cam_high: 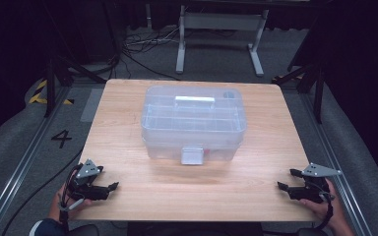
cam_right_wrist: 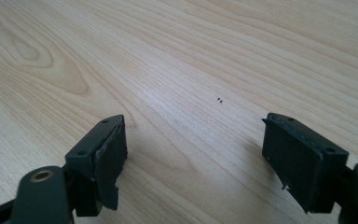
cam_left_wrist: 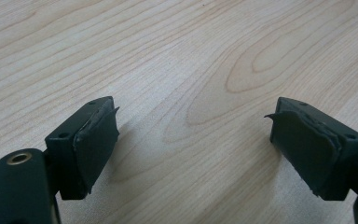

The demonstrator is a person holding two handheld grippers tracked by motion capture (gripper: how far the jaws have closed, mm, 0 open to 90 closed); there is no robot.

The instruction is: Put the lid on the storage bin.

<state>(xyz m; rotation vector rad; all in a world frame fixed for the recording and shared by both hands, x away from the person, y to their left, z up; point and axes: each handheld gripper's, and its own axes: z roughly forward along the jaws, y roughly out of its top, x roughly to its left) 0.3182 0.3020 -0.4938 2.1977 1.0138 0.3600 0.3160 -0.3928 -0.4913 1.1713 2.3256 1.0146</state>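
One clear box (cam_high: pixel 193 123) sits mid-frame in the high view; two grippers, left gripper (cam_high: pixel 109 188) and right gripper (cam_high: pixel 284 187), rest at the lower corners, jaws spread and empty.

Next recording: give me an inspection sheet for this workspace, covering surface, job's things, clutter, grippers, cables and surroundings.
Surface: light wooden table, bare wood grain under both grippers.
Job's things: clear plastic storage box, lid on, white handle on top, front latch facing the person; it sits mid-table.
Clutter: nothing seen on the table besides the box.
Grippers: left gripper at the near left corner, jaws open, nothing between them; right gripper at the near right corner, jaws open and empty. Both are well apart from the box.
Cables: several on the floor behind the table; one along the left floor.
Surroundings: grey carpet, floor marking "4", white stand legs behind.
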